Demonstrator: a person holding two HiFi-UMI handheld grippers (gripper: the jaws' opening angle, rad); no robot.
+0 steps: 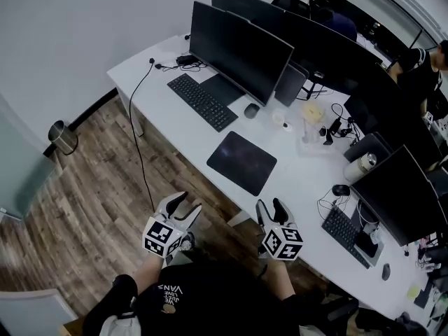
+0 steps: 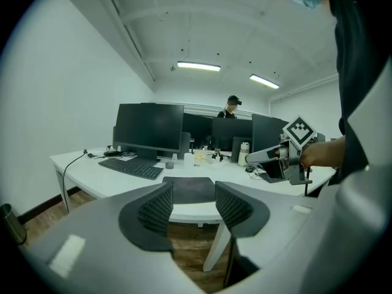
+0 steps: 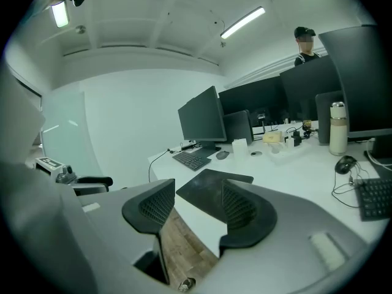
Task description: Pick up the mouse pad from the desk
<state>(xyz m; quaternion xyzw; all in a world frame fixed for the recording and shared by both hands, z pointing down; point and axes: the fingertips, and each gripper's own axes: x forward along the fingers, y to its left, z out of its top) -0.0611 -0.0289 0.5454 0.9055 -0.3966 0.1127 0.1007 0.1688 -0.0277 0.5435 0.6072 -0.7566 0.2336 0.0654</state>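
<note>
A dark mouse pad (image 1: 241, 162) lies flat on the white desk (image 1: 297, 184), near its front edge and in front of the monitor. Both grippers hover over the wooden floor just short of that edge, pointing at the pad. My left gripper (image 1: 186, 203) is open with nothing between its fingers; in the left gripper view the mouse pad (image 2: 191, 190) shows through the gap of the left gripper (image 2: 193, 204). My right gripper (image 1: 271, 205) is open and empty too. In the right gripper view the mouse pad (image 3: 205, 187) lies just beyond the right gripper (image 3: 195, 204).
Behind the pad stand a black keyboard (image 1: 201, 101), a mouse (image 1: 251, 110) and a large monitor (image 1: 240, 51). A steel bottle (image 1: 360, 166), cables and more screens crowd the right. A bin (image 1: 63, 137) stands on the floor at left. A person (image 1: 420, 75) sits far right.
</note>
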